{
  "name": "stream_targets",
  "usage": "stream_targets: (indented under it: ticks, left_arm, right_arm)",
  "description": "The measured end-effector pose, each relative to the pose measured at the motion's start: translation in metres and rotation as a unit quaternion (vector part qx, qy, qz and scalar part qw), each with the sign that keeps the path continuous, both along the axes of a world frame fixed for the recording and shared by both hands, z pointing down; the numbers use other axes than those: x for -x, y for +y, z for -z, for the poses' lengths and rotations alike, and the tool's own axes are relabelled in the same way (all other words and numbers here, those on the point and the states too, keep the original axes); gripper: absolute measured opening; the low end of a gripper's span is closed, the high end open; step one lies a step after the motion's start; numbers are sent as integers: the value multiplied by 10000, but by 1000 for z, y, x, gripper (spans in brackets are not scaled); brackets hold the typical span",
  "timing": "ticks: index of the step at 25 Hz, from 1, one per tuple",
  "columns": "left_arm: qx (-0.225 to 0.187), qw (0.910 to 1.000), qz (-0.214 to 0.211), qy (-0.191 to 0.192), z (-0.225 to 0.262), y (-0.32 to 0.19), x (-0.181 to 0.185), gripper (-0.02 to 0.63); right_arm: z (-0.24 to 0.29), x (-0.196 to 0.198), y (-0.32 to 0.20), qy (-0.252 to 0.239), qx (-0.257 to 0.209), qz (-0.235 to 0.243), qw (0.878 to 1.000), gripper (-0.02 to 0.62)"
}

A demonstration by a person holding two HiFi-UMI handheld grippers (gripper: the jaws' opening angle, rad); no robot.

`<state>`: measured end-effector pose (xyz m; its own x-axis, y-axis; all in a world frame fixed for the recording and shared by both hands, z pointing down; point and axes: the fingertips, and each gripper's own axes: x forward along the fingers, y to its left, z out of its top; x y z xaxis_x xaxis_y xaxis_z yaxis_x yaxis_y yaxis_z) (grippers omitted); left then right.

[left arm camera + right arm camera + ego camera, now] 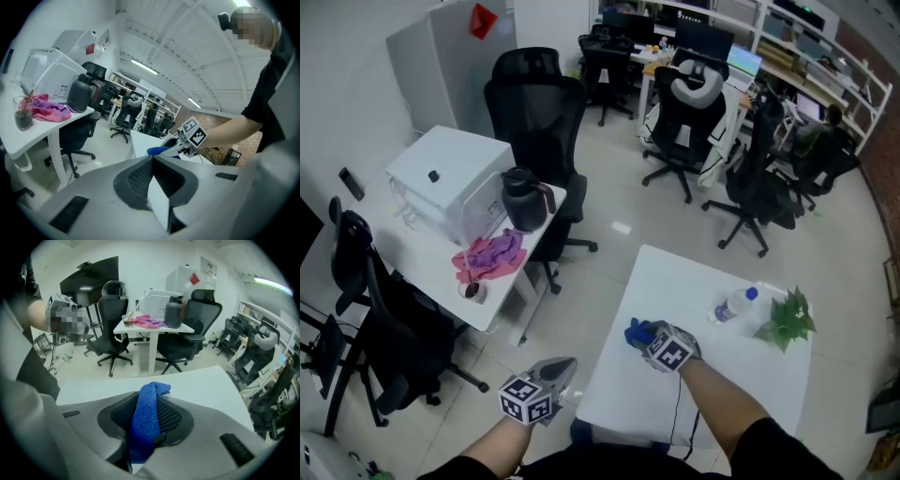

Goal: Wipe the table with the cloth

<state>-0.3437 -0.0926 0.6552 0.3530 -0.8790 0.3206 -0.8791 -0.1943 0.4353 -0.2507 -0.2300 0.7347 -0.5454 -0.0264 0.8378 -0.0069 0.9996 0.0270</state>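
Center frame: the right gripper [172, 147] is holding a blue cloth [157, 150] at a white surface [138, 143]; the left gripper [152, 160] jaws are resting together.

Right tongs [645, 336] are out forward over the counter [619, 384] on a bare, near-straight forearm [722, 394], with a dark sleeve above the elbow. Jaws are clamped on a blue cloth [146, 413] that pokes past the tips. Left tongs [561, 370] are held low, off the counter's left edge, tips angled forward-right, jaws together with nothing between.

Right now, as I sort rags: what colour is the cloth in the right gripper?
Blue; the cloth shows best in the right gripper view.
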Motion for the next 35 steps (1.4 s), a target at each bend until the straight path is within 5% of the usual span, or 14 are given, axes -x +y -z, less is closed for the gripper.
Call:
stream_targets:
  ticks: [7, 16, 23, 28, 35]
  left_arm:
    - [11, 9999, 81, 146, -7, 20, 10, -5]
    - [-13, 9991, 260, 337, -13, 44, 21, -5]
    - [38, 9984, 370, 430, -21, 65, 27, -5]
    - [68, 9978, 457, 473, -25, 76, 31, -5]
    - [-67, 9978, 446, 483, -16, 78, 37, -5]
  right_arm:
    - [-31, -9, -2, 1229, -443, 1015, 9862, 101]
    - [-50, -8, -6, 2077, -222, 1073, 9720, 99]
    - [-52, 36, 4, 2178, -342, 1408, 9652, 95]
    - [-50, 60, 7, 1909, -355, 1315, 9721, 95]
    - [-23, 32, 1, 1767, -411, 1162, 9765, 98]
